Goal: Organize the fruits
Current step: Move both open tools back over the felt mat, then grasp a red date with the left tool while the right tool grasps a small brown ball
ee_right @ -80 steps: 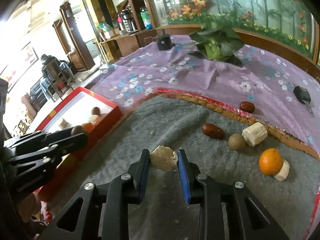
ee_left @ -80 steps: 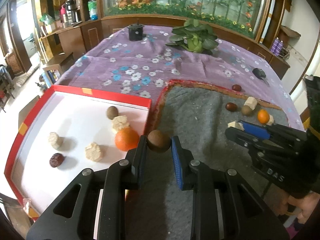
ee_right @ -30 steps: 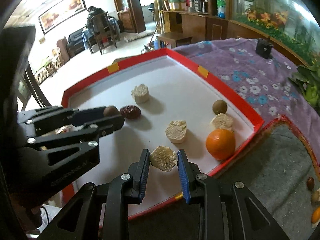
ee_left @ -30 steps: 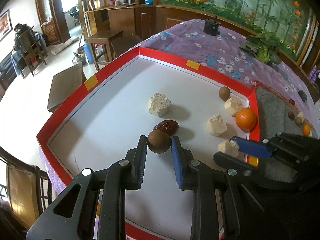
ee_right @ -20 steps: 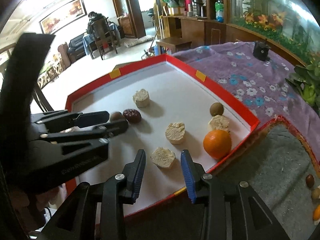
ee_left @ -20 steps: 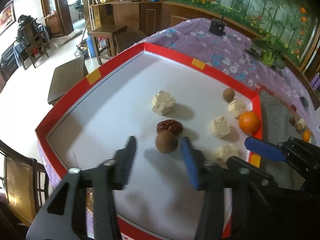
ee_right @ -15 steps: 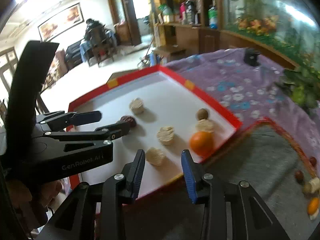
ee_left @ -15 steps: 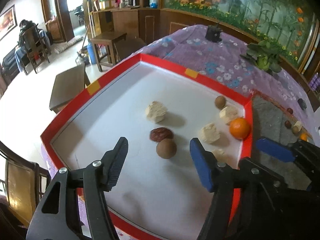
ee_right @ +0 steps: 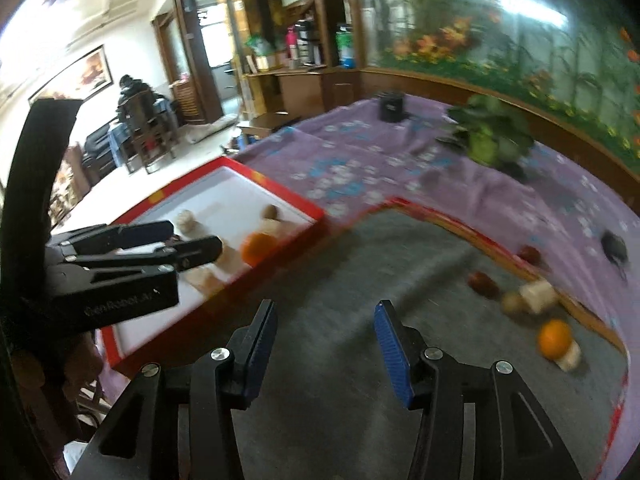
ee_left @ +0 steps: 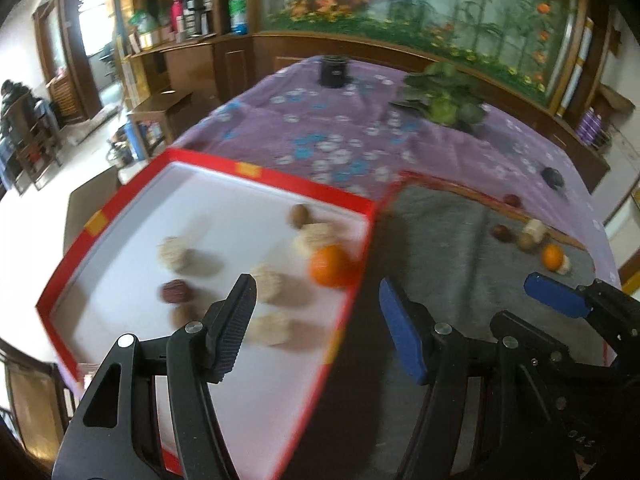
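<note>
Both tools are spread wide and carry nothing: the left tool (ee_left: 316,320) hangs over the near right edge of the red box (ee_left: 280,178), and the right tool (ee_right: 324,344) hangs over the grey mat (ee_right: 360,280) beside it.

Fruit already lies on the white floor of the box. In the left view an orange (ee_left: 330,266) sits close against the right wall, with a small brown round fruit (ee_left: 298,216) and a pale chunk (ee_left: 314,236) just behind it toward the far wall. Three more pale chunks (ee_left: 174,254) are spread across the middle and the near side, and a dark red date (ee_left: 176,292) lies toward the left wall with another brown round fruit (ee_left: 186,314) just in front of it. Motion blur softens all of these.

Several pieces are left on the mat, gathered near its far right edge: a second orange (ee_right: 554,338) touching a pale piece (ee_right: 570,358), a pale block (ee_right: 538,296) beside a brown round fruit (ee_right: 512,302), and a dark red date (ee_right: 482,282). One more date (ee_right: 530,254) lies just off the mat on the purple flowered cloth (ee_right: 360,152).

By this count the job looks somewhat past halfway, with about six pieces to carry over. Each tool would next need to reach across the mat to that cluster.
</note>
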### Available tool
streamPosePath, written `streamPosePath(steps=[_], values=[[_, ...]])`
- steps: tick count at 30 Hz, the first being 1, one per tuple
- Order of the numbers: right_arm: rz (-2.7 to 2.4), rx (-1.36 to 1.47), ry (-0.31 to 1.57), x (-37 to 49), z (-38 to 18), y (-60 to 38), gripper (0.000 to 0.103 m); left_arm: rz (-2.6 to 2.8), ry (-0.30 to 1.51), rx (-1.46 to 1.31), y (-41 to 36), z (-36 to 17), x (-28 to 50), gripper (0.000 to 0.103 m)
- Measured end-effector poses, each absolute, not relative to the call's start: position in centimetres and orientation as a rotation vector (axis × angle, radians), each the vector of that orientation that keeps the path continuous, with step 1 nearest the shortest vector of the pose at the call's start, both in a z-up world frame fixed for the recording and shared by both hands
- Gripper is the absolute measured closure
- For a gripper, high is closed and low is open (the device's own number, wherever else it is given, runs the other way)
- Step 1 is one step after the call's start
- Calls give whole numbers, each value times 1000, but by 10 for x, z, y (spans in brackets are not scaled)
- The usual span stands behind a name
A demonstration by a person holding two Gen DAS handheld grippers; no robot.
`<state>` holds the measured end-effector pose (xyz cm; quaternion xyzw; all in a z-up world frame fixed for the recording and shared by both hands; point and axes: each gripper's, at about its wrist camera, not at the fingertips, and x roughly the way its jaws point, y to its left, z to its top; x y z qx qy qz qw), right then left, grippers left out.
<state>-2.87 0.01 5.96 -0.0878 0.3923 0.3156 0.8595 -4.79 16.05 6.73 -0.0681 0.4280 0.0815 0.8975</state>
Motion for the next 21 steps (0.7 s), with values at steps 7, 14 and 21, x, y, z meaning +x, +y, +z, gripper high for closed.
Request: streamPosePath(steps=[7, 14, 21], values=[[556, -130, 835, -24, 54, -65, 54, 68, 909, -97, 105, 65, -23, 38], [487, -42, 863, -17, 44, -120, 53, -35, 950, -77, 60, 57, 14, 39], [476, 0, 875, -8, 35, -146, 53, -88, 970, -38, 28, 46, 47, 39]])
